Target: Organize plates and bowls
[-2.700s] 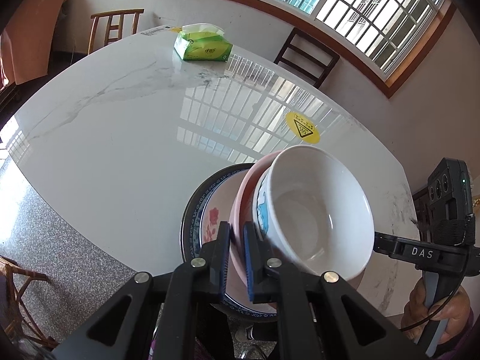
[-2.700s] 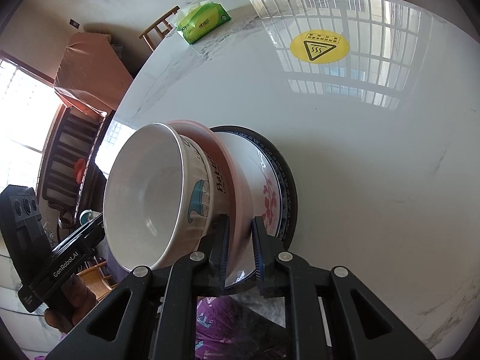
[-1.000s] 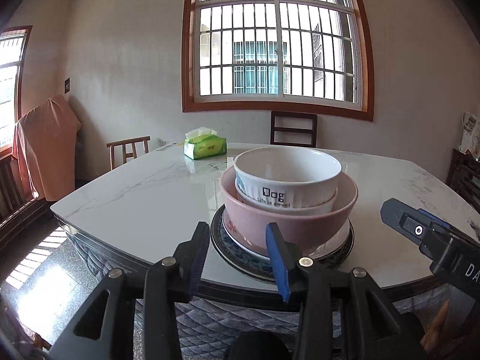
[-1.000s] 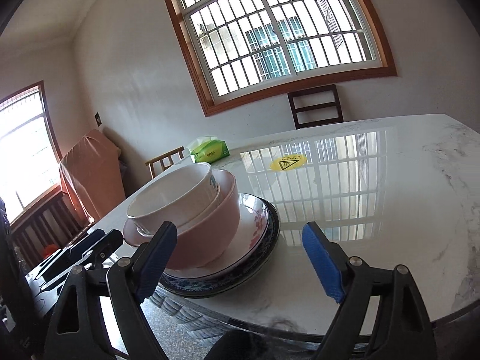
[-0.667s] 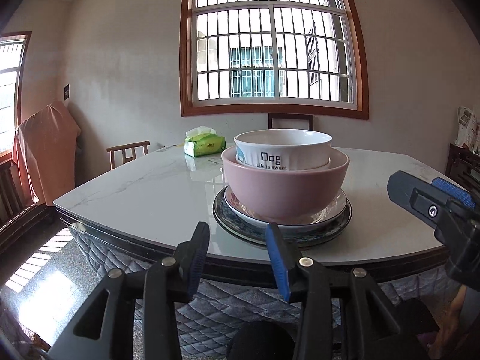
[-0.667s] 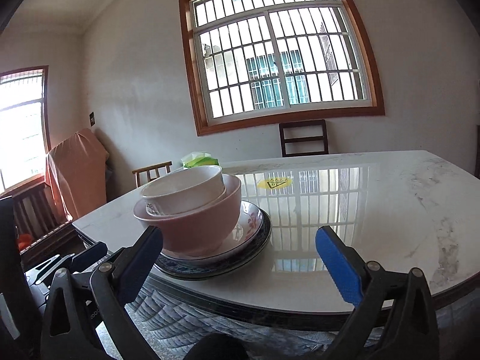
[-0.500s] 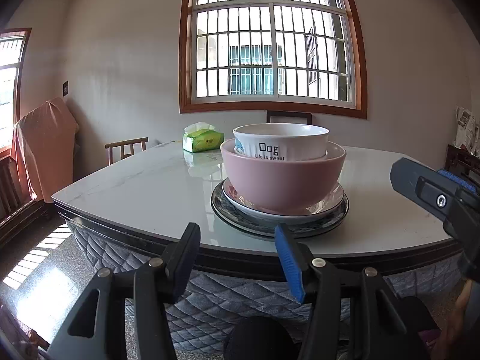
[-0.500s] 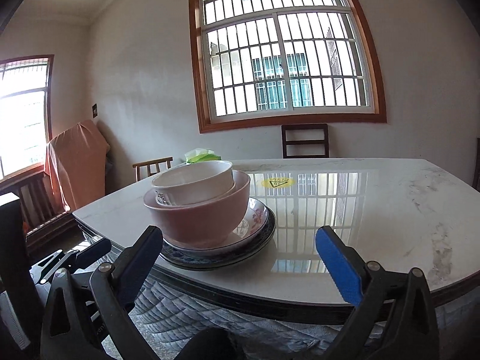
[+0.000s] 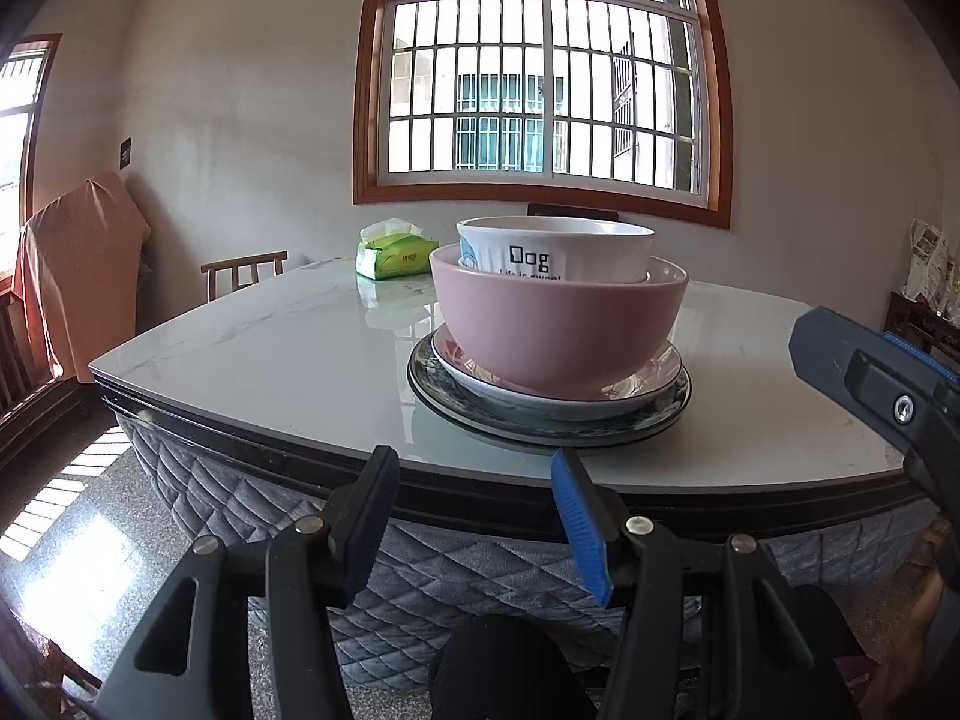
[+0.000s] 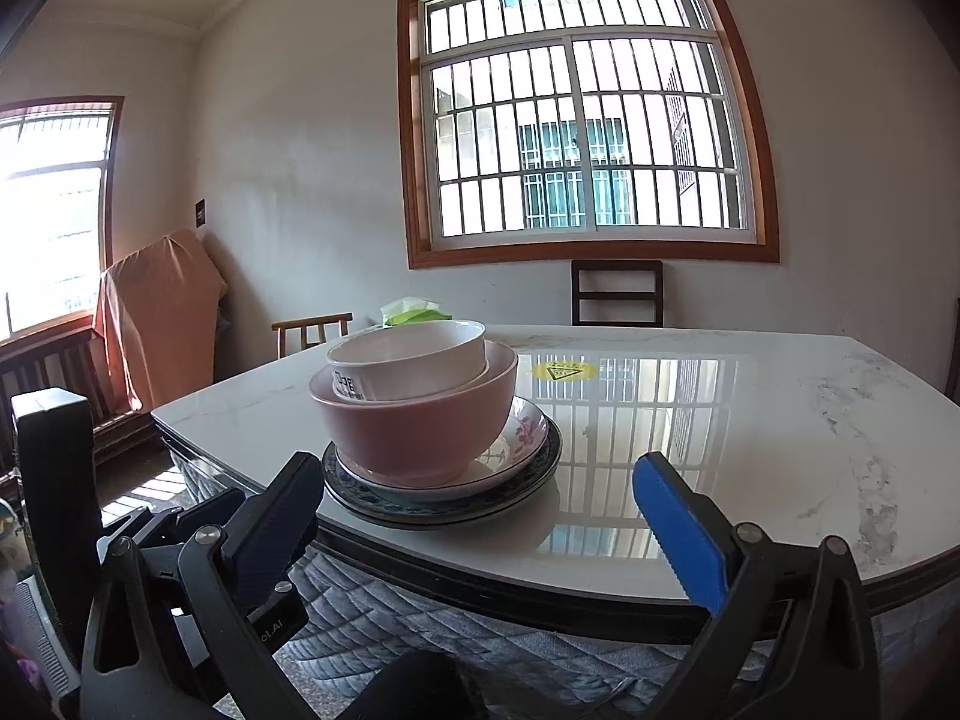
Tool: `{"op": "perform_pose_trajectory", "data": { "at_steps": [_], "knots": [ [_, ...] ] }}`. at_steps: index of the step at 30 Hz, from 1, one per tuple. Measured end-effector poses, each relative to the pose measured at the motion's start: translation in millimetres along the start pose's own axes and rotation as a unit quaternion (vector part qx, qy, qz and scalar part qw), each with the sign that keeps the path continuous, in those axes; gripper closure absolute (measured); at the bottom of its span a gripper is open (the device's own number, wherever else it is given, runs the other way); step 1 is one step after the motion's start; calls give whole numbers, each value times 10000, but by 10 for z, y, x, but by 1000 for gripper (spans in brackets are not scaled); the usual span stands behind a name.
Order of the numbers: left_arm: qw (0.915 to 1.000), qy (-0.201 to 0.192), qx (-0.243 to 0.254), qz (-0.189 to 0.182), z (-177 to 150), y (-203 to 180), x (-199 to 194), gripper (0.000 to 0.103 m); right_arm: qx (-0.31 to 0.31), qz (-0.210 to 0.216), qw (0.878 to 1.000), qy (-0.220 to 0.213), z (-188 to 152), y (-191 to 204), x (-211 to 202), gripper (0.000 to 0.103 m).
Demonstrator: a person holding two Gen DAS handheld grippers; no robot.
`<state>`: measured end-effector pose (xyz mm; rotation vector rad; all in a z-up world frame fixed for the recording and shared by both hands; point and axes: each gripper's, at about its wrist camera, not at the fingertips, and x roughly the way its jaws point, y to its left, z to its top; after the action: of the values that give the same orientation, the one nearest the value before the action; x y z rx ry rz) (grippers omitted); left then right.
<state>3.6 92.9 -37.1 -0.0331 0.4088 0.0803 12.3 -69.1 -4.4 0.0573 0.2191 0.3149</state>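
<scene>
Stack of dishes: we've got a white bowl (image 9: 555,252) nested in a pink bowl (image 9: 558,330), sitting on a floral plate (image 10: 522,432) that rests on a dark-rimmed plate (image 9: 549,420), all near the front edge of the marble table (image 9: 270,354).

Change vs earlier: a few seconds back both claws were pinched on the stack's rim and it was tilted up over the table; now it sits flat and neither claw touches it. Both have also pulled back off the table edge since a second ago.

Left gripper (image 9: 474,516): jaws apart, nothing between them, wider than a second ago. It hangs below and in front of the table edge, with the stack straight ahead and a bit to the right, well apart.

Right gripper (image 10: 480,516): jaws spread really wide, empty. The stack shows up in the gap between its fingers, toward the left one, but further back on the table, not touching.

Other stuff: green tissue pack (image 9: 393,255) at the far side, yellow sticker (image 10: 561,370) on the tabletop behind the stack.

Hard to see: the white bowl's lower half is sunk in the pink one, so its lettering is cut off. From the right wrist the tissue pack is mostly behind the bowls. The far chair (image 10: 618,291) is only partly seen from the left wrist.
</scene>
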Motion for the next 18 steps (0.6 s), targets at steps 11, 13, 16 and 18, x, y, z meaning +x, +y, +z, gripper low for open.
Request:
{"op": "perform_pose_trajectory", "data": {
  "at_steps": [11,13,16,18],
  "knots": [
    [9990,-393,21,193,9,-32,-142,45,-21,-9,10000,36,-18,7,-34,1],
    [9987,-467,-13,215,12,-24,-172,40,-16,-10,10000,14,-6,5,-44,1],
    [9981,-549,-35,263,22,-9,-206,34,-30,-47,10000,-23,-1,1,-57,1],
    [9982,-547,-16,247,16,-12,-208,34,-44,-54,10000,-19,-4,5,-55,1]
  ]
}}
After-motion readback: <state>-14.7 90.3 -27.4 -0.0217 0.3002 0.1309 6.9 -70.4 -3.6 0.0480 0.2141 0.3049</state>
